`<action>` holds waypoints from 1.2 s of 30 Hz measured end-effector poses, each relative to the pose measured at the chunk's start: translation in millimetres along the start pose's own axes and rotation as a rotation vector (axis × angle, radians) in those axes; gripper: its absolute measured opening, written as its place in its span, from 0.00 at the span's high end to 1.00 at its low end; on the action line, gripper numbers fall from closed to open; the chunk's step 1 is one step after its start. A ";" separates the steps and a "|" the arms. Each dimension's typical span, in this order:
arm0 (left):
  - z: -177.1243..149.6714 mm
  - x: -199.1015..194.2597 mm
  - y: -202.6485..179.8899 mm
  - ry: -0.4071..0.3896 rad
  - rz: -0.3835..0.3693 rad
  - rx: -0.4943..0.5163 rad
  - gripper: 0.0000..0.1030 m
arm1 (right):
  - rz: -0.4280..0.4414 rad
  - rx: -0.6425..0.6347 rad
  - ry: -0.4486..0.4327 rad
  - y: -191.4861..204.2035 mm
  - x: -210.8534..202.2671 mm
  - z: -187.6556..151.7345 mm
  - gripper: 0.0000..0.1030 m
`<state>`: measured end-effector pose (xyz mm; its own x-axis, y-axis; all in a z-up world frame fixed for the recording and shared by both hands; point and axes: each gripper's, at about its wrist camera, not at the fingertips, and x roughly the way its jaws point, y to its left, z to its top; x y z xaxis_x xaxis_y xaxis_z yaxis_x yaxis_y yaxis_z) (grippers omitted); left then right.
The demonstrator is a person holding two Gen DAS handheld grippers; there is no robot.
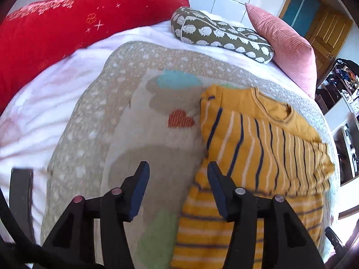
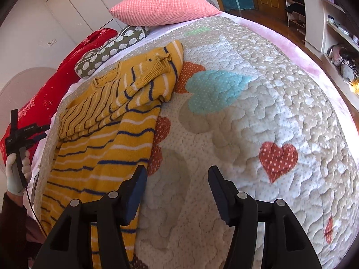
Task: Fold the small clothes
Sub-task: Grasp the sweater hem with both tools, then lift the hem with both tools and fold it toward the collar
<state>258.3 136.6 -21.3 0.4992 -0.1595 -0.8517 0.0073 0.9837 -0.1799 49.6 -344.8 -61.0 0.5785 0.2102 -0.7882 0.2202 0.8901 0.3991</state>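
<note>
While half-open, each claw [image 1: 178, 171] [image 2: 177, 176] grips nothing.

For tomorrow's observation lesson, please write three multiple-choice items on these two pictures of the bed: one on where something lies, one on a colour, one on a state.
1. Where does the pink cushion lie?
A. At the far end of the bed, beyond the quilt
B. On top of the sweater
C. On the floor

2. What is the main colour of the striped sweater?
A. Green
B. Mustard yellow
C. Grey

3. How do the jaws of the right gripper stand?
A. Clamped on the sweater
C. Clamped on the cushion
B. Apart, with nothing between them

Answers
1. A: it rests past the far edge of the quilt, near the hedgehog-print pillow.
2. B: yellow knit with navy and white stripes.
3. B: only quilt shows in the gap between the pads.
</note>
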 end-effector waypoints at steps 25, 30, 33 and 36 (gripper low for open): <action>-222.8 -50.5 -59.0 0.113 -0.121 0.041 0.61 | 0.231 -0.238 0.082 79.8 -16.4 -125.2 0.43; -223.6 -78.3 -66.0 0.074 -0.093 0.029 0.87 | 0.277 -0.151 0.098 69.5 -15.5 -116.6 0.91; -232.7 -100.7 -78.5 0.046 -0.078 0.066 0.92 | 0.294 -0.111 0.058 50.8 -37.4 -115.0 0.91; -243.1 -114.7 -86.0 0.040 -0.097 0.077 0.92 | 0.319 -0.059 0.027 26.2 -62.5 -115.1 0.92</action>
<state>-10.2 50.0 -27.7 0.4580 -0.2560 -0.8513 0.1211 0.9667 -0.2256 -71.2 -288.1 -55.2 0.5901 0.4924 -0.6398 -0.0156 0.7993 0.6007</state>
